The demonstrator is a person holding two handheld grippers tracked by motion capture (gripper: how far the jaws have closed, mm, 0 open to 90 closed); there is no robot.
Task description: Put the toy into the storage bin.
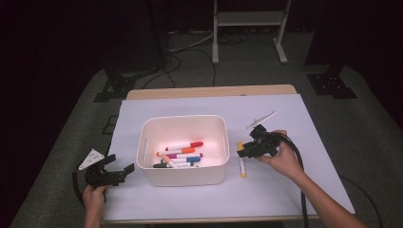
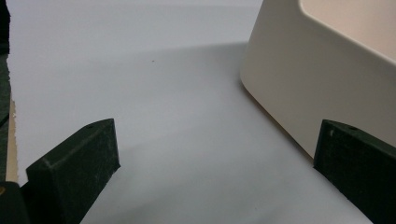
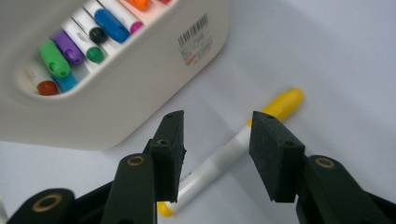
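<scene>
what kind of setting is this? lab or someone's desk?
Likely a lab or recording studio, not a home desk: dark curtained surroundings, a table under a white sheet, cables on the grey floor and a metal stand behind. The work is staged: markers in a white bin.

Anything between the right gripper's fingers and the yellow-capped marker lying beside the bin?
Nothing. In the right gripper view the open right gripper hangs just above the yellow-capped white marker, with no object between fingers and barrel.

Right gripper (image 1: 248, 148) over yellow marker (image 1: 242, 165) — beside bin (image 1: 183, 175).

High view looks down; claw views close, sharing the bin (image 1: 183, 164)
</scene>
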